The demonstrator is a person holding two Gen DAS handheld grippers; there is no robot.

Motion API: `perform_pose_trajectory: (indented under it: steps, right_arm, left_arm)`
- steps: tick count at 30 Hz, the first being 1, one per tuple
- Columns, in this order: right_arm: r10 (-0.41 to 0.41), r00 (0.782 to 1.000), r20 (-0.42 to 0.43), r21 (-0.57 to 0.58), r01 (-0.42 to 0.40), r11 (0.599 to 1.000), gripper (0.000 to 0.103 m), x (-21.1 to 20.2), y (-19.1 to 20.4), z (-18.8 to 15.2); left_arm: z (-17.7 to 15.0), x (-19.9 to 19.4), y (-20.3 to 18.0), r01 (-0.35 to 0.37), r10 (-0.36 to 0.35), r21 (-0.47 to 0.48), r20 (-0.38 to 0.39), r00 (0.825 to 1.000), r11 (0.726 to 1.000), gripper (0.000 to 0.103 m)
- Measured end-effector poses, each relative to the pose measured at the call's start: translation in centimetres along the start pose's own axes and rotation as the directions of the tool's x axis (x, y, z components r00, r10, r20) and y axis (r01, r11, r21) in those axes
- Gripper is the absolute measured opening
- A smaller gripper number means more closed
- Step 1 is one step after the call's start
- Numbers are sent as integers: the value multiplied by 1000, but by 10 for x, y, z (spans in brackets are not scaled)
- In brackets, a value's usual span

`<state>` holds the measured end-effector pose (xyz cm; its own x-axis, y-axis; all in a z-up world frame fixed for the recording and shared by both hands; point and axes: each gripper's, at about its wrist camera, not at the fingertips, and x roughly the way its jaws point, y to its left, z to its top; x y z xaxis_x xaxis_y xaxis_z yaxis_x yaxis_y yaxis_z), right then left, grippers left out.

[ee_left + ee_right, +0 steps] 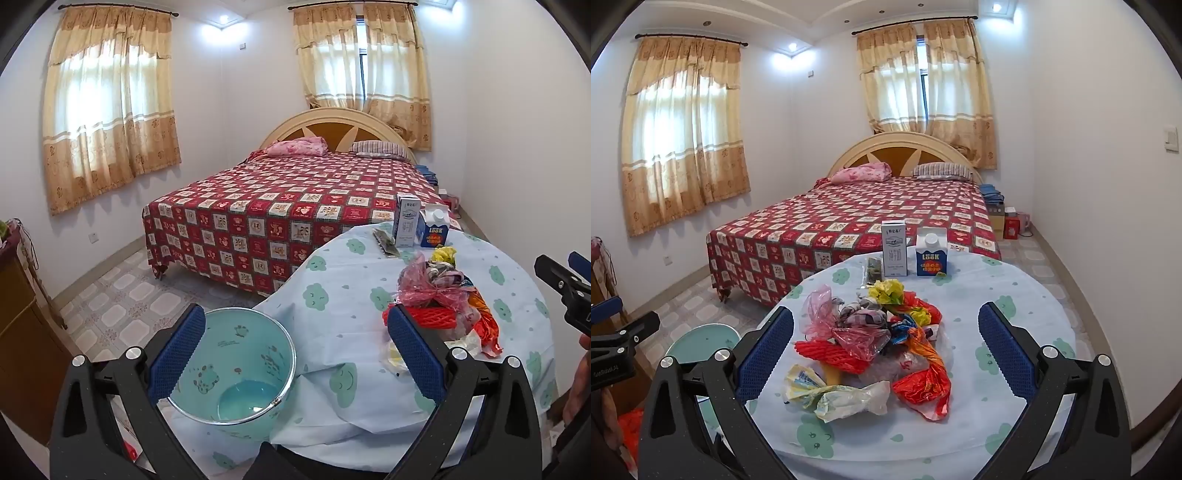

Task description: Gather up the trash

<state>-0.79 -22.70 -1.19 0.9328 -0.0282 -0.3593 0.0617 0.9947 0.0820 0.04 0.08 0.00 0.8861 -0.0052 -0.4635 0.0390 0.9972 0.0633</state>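
Right wrist view: both the right gripper (pixel 885 350) and the left gripper (pixel 295 350) stood wide, empty. Crumpled coloured plastic wrappers (pixel 871 343) lay untouched; apparently a grasp comes next, then the pale-green round plastic bin (pixel 236 373), near left.

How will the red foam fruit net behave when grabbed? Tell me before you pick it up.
The red foam fruit net probably squashes easily: its open mesh looks soft. It looks very light for its bulk. It lies partly under the pink plastic bag, so pulling it may drag neighbouring wrappers along.
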Motion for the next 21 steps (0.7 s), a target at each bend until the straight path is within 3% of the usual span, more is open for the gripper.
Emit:
perform_pose_trajectory:
  steps: [21]
  right_arm:
    - [14, 1000, -13, 1, -14, 1000, 98, -1, 3, -2]
  left_arm:
    - [4, -3, 10, -7, 7, -7, 12, 1000, 1000, 97]
